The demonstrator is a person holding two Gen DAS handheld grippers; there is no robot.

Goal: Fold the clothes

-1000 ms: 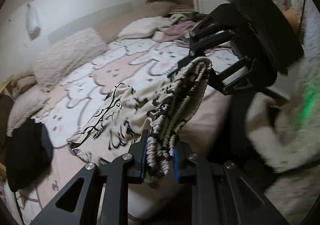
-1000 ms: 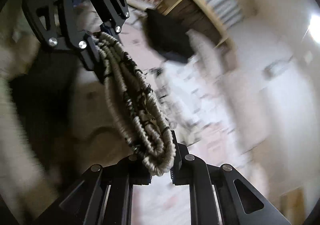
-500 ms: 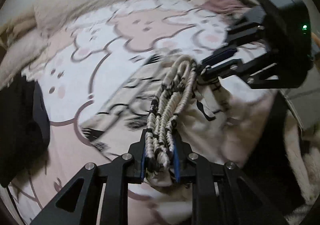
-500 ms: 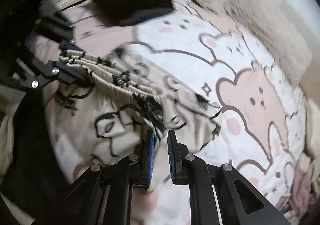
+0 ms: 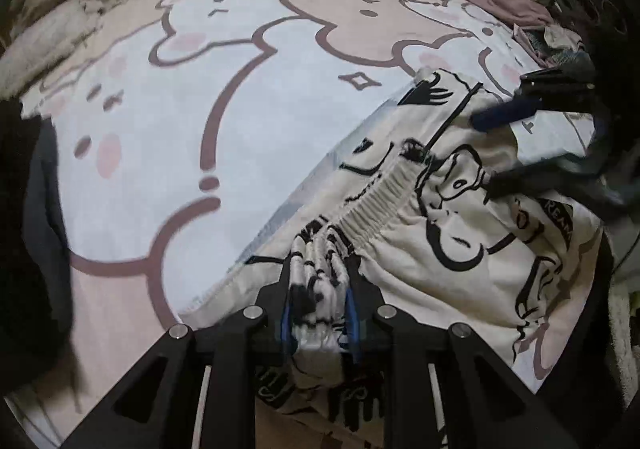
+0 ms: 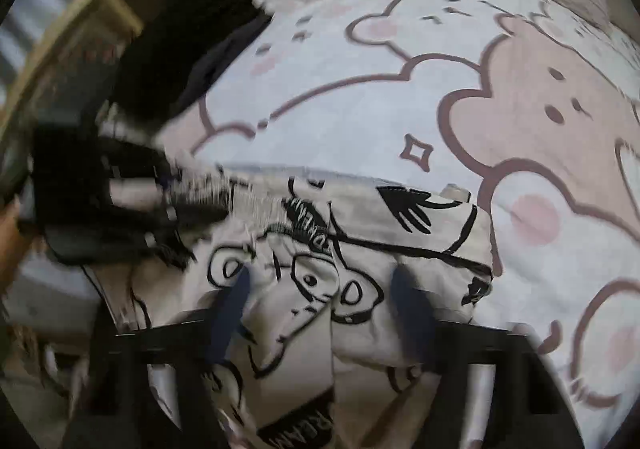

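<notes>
While the cream shorts (image 5: 472,249) with black cartoon line drawings lie spread on the bear-print bedspread (image 5: 200,89), the left gripper (image 5: 318,313) clamps a bunched stack of the elastic waistband (image 5: 384,193) between its blue pads, jaws nearly closed on the folds. The right gripper (image 6: 324,313) hangs above the same fabric with its jaws opening, blurred fingers (image 6: 230,313) set wide and nothing pinched between them. In the left wrist view it shows at the right edge over the shorts. A dark garment (image 5: 28,233) sits at the bed's edge.
</notes>
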